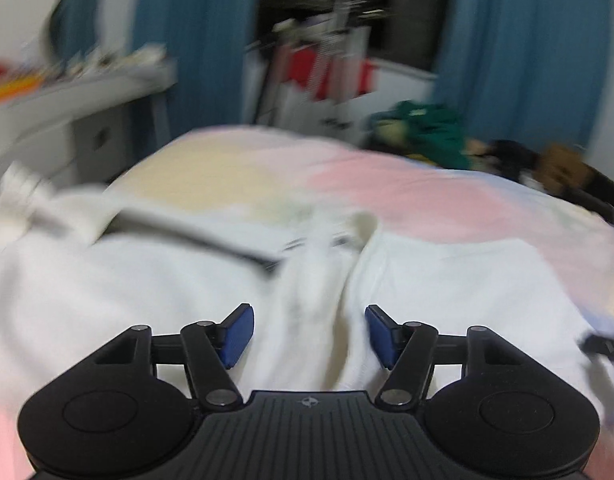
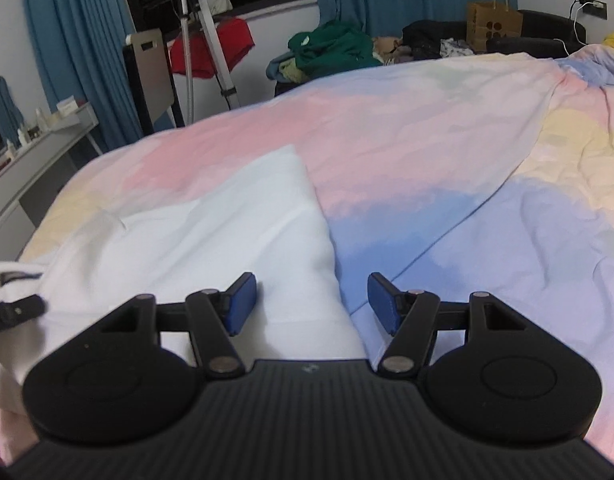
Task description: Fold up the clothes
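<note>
Surface: bed with pastel pink, blue and yellow bedsheet [image 2: 407, 152], creased at 3 o'clock.
Room: blue curtains [image 2: 71, 40], grey desk [image 2: 39, 152] at 9 o'clock, dark window.
Container: brown paper bag [image 2: 494, 20] at 1 o'clock; contents not visible.
Task item: white garment [image 2: 227, 224] on the sheet, rumpled in the blurred left view.
Left gripper [image 1: 309, 334]: jaws apart over a garment ridge, pads clear.
Right gripper [image 2: 311, 304]: released, straddling the garment's edge.

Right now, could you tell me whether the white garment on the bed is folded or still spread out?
Not neatly folded: the white garment lies rumpled across the pastel bedcover, bunched along its middle.
</note>
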### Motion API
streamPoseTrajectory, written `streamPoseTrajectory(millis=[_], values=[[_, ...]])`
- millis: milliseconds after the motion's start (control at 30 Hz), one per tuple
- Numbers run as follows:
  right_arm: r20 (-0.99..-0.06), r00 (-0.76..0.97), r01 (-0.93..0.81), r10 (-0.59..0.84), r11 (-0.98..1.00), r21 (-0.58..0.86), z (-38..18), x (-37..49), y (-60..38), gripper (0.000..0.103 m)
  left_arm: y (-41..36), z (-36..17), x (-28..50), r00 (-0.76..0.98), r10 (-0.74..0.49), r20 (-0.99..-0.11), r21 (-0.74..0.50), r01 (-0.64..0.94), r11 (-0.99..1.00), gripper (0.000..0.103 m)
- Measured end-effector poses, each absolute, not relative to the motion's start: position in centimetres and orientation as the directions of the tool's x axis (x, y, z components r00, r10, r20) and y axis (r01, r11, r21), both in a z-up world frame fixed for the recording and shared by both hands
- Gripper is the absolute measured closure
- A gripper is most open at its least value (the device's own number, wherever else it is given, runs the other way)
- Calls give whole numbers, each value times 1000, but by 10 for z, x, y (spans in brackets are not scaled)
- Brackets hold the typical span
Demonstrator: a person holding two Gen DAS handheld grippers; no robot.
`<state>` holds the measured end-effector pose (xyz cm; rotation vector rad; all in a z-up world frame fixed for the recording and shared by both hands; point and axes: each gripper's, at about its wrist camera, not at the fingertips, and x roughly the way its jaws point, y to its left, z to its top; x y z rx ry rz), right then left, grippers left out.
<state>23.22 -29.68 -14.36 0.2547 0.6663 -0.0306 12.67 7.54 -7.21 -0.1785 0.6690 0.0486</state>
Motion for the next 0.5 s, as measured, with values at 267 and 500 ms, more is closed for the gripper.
streamPoseTrajectory(millis=[267,500], values=[[-607,792,95,60,971,220,-142,217,-293,39,77,-76,122,765,-18,-644,-147,-101,984,35],[-522,845,-54,114,990,130,-128,203,-261,39,70,-77,127,750,15,-661,-83,-93,992,33]])
